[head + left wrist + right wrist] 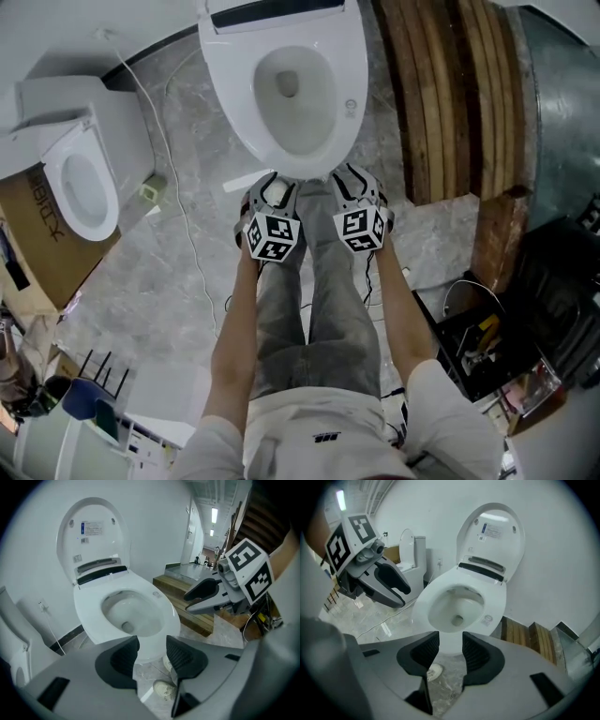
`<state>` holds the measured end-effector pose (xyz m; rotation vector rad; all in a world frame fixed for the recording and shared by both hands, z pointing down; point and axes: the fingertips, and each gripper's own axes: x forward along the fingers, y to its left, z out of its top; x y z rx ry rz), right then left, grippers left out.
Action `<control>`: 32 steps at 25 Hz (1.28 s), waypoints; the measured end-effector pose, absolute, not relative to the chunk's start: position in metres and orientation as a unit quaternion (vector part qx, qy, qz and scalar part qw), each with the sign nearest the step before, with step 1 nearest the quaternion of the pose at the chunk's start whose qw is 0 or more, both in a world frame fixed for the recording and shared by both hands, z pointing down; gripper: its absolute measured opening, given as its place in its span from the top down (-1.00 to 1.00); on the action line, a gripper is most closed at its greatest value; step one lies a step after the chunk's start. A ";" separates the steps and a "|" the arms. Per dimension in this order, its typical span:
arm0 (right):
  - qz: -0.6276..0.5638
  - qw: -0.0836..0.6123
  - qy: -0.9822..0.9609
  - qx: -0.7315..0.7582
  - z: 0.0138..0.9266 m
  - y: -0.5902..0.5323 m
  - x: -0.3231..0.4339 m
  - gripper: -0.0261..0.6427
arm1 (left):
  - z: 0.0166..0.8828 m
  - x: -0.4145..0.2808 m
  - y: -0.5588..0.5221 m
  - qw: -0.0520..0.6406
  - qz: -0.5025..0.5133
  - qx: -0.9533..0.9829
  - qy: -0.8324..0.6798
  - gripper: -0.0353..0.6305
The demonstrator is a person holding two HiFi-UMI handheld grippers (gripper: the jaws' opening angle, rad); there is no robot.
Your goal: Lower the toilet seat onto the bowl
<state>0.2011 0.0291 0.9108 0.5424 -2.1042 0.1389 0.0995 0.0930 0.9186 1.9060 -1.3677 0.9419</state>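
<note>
The toilet seat (230,103) lies flat on the bowl at top centre, with the lid (91,531) upright against the white wall. Just below it, the left claw (152,656) and right claw (451,651) are each slightly spread, pinching nothing. The floor (187,281) is grey and marbled. Wooden steps (450,94) are upper right and a second toilet (80,178) is at left.

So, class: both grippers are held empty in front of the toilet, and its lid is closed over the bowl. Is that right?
No: the lid stands raised, as the left gripper view shows. The left gripper and right gripper are indeed empty before the toilet.
</note>
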 end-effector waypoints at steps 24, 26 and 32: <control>-0.005 0.265 -0.907 0.326 0.538 0.006 0.164 0.45 | 0.562 0.049 0.049 0.118 0.197 0.744 -0.628 0.31; -0.007 0.259 -0.907 0.331 0.516 0.011 0.164 0.45 | 0.537 0.047 0.051 0.105 0.191 0.748 -0.626 0.31; -0.025 0.241 -0.911 0.334 0.462 0.021 0.159 0.45 | 0.470 0.038 0.059 0.066 0.173 0.755 -0.629 0.32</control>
